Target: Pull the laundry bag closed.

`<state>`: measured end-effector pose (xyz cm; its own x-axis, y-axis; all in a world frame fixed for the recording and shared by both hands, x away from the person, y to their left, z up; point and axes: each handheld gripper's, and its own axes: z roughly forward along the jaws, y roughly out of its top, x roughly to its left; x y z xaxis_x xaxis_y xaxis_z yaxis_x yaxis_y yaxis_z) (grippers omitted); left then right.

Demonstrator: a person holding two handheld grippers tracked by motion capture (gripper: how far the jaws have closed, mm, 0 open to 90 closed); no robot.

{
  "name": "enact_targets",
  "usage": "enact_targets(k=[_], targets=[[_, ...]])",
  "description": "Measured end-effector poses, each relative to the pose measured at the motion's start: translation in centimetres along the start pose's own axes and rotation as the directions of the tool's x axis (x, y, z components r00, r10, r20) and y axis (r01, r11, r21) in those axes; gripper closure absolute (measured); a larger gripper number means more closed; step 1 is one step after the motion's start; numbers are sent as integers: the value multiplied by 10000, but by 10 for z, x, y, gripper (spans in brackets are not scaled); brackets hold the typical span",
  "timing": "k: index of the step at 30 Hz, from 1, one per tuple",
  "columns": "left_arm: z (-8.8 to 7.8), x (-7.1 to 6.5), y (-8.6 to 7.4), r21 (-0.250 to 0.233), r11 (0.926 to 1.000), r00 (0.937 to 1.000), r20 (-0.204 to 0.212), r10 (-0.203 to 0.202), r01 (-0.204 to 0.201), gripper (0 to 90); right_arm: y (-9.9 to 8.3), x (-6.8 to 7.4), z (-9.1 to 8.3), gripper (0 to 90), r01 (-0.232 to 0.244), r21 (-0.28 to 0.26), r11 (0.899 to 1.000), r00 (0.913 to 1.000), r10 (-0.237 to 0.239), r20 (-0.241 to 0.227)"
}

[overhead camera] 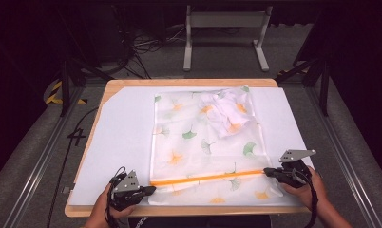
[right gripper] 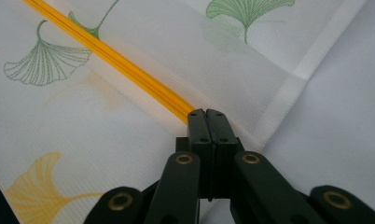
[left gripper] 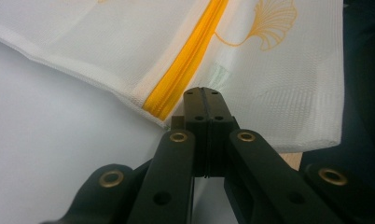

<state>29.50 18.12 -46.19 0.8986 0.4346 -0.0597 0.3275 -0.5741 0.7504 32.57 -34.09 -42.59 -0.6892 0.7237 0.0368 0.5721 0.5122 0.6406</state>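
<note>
A see-through mesh bag [overhead camera: 203,142] printed with green and orange leaves lies flat on a white sheet [overhead camera: 122,128]. A crumpled white garment [overhead camera: 227,111] sits inside its far right corner. An orange zipper [overhead camera: 208,178] runs across the bag's near end. My left gripper [overhead camera: 153,189] rests at the zipper's left end, jaws shut, tips [left gripper: 204,91] on the mesh beside the zipper [left gripper: 185,70]. At the right end, my right gripper [overhead camera: 266,171] is also shut, its tips [right gripper: 206,113] meeting the zipper [right gripper: 115,60]. Whether either pinches fabric is hidden.
The white sheet covers a wooden table [overhead camera: 132,83], with bare sheet left and right of the bag. The bag's near edge lies close to the table's front edge. A grey metal stand [overhead camera: 224,21] and floor cables [overhead camera: 146,45] lie beyond the table.
</note>
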Motion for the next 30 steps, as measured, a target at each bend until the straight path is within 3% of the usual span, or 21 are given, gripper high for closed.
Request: enact_targets(k=[16, 30], targets=[[0, 0, 0, -3, 10000, 10000, -1, -5, 5, 900, -3, -2, -1, 900, -131, -100, 9999, 9999, 131, -19], [0, 1, 2, 130, 9999, 9999, 52, 89, -90, 900, -7, 1, -1, 900, 86, -374, 9993, 9999, -82, 122]])
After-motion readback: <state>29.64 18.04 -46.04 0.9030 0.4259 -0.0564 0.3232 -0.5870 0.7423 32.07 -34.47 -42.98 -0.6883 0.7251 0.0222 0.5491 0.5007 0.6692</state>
